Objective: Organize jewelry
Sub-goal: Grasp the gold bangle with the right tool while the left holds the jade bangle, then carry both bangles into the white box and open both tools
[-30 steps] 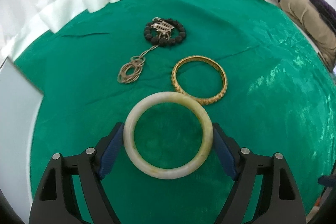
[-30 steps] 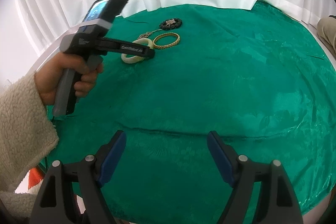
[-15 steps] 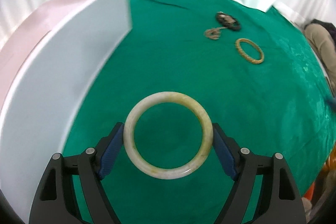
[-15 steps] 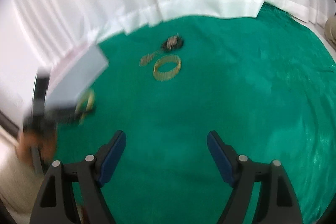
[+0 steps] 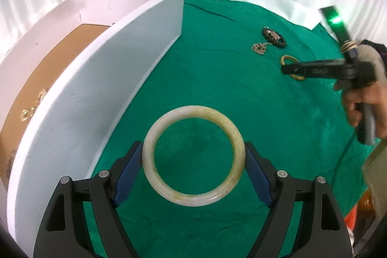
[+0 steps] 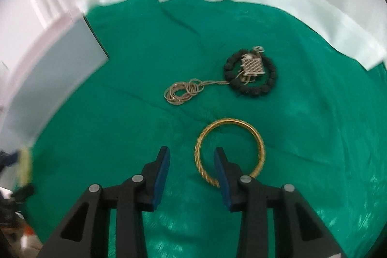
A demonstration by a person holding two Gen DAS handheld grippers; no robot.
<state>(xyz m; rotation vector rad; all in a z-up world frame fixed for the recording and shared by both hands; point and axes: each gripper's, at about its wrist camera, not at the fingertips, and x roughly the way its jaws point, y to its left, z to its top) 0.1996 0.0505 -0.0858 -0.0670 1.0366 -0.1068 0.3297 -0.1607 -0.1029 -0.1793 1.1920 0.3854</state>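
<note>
My left gripper (image 5: 193, 156) clamps the pale jade bangle (image 5: 193, 156) above the green cloth (image 5: 217, 79), right of the white box (image 5: 96, 79). My right gripper (image 6: 191, 162) is closing; its right finger (image 6: 221, 168) hides part of the gold bangle (image 6: 229, 151). Farther off lie a chain necklace (image 6: 183, 91) and a black bead bracelet (image 6: 250, 75), slightly blurred.

We are holding the left gripper (image 5: 193, 156) angled steeply downward, its blue pads pressing on both sides of a pale bangle (image 5: 193, 156). Our right gripper (image 6: 191, 168) is also pointing down, jaws closing with nothing between them, our right hand (image 5: 362, 103) gripping its handle.
</note>
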